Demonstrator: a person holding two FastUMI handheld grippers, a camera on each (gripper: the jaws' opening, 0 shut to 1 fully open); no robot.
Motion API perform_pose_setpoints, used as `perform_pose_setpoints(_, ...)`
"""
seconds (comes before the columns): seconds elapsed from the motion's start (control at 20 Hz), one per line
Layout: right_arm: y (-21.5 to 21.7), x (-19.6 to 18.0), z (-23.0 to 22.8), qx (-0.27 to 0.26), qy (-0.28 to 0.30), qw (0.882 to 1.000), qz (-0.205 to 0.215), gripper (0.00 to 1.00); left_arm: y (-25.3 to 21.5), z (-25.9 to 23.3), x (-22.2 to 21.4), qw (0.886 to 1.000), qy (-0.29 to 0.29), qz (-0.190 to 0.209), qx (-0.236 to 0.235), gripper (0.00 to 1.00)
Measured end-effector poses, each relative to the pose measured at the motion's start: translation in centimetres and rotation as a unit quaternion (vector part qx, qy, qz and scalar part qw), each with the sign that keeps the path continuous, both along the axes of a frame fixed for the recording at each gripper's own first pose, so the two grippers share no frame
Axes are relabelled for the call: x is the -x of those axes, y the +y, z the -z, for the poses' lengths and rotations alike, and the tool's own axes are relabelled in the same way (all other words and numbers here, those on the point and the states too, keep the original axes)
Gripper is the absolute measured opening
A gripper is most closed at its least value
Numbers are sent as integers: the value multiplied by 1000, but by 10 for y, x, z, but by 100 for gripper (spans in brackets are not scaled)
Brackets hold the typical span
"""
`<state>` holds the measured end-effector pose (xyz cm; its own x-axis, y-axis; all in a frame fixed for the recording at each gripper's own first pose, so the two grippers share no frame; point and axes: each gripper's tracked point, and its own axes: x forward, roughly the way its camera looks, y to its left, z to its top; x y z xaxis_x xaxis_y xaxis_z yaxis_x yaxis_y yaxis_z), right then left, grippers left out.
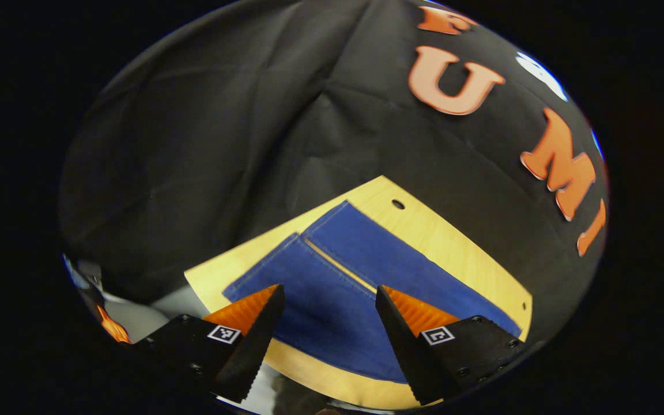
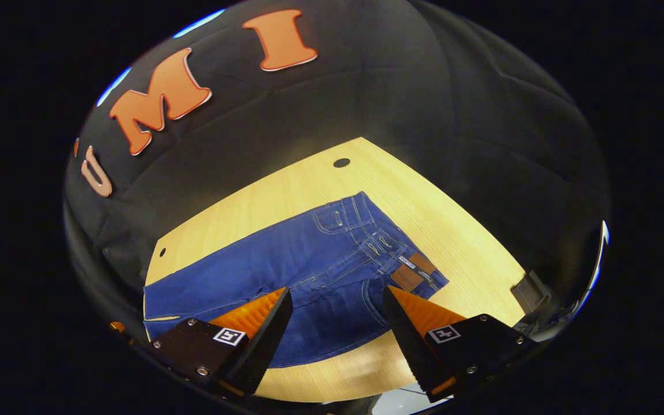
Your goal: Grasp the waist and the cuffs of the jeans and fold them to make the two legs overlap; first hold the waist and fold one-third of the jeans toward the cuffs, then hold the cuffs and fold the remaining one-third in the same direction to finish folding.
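Jeans (image 2: 309,271) lie flat on the wooden table (image 2: 286,190), unfolded. In the right gripper view the cuff end runs out of sight at the lower left; waist (image 2: 392,242), with brown patch, sits at the right. Long axis runs left-right there. In the left gripper view the two legs (image 1: 332,271) point up-left, cuffs toward the far table corner; waist cut off. Left gripper (image 1: 329,300) and right gripper (image 2: 338,302) hover above the denim, jaws spread, holding nothing.

surf: light wood table (image 2: 286,190) | on it: blue jeans (image 2: 286,259) laid flat
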<state>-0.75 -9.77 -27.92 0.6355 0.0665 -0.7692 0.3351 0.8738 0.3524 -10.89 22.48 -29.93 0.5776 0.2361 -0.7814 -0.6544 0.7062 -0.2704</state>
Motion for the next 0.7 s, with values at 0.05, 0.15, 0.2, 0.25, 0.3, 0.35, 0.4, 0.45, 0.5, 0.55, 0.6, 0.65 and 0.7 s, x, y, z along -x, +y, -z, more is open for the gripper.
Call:
perform_pose_setpoints(0.05,-1,2,3,-9,9,1000,8,99,3,12,6,999,5,-21,32,98)
perform_pose_setpoints(0.15,-4,4,11,-24,25,999,25,99,11,29,19,995,20,-59,76,98)
perform_pose_setpoints(0.2,-7,5,14,-30,32,998,33,99,17,32,26,993,30,-76,90,98)
perform_pose_setpoints(0.25,-8,7,18,-37,40,998,39,99,21,39,31,990,37,-89,107,98)
perform_pose_setpoints(0.3,-8,8,22,-43,49,997,44,99,30,43,37,987,42,-101,117,98)
perform_pose_setpoints(0.35,-8,9,24,-48,53,996,47,99,35,46,43,985,49,-110,123,98)
perform_pose_setpoints(0.4,-7,9,25,-52,59,996,52,99,37,48,50,984,54,-116,126,98)
perform_pose_setpoints(0.45,-5,8,27,-60,60,995,55,99,40,49,53,982,59,-123,131,98)
perform_pose_setpoints(0.5,-4,10,27,-65,66,994,60,99,43,52,55,980,61,-129,138,98)
perform_pose_setpoints(0.55,-3,10,28,-73,71,993,62,99,44,55,57,978,62,-137,148,98)
perform_pose_setpoints(0.6,-3,12,32,-77,78,992,66,99,45,62,58,975,61,-140,159,98)
perform_pose_setpoints(0.65,-2,10,35,-83,80,991,69,99,45,66,60,972,63,-146,171,98)
perform_pose_setpoints(0.7,-3,12,40,-86,85,990,75,99,47,70,62,970,60,-151,180,98)
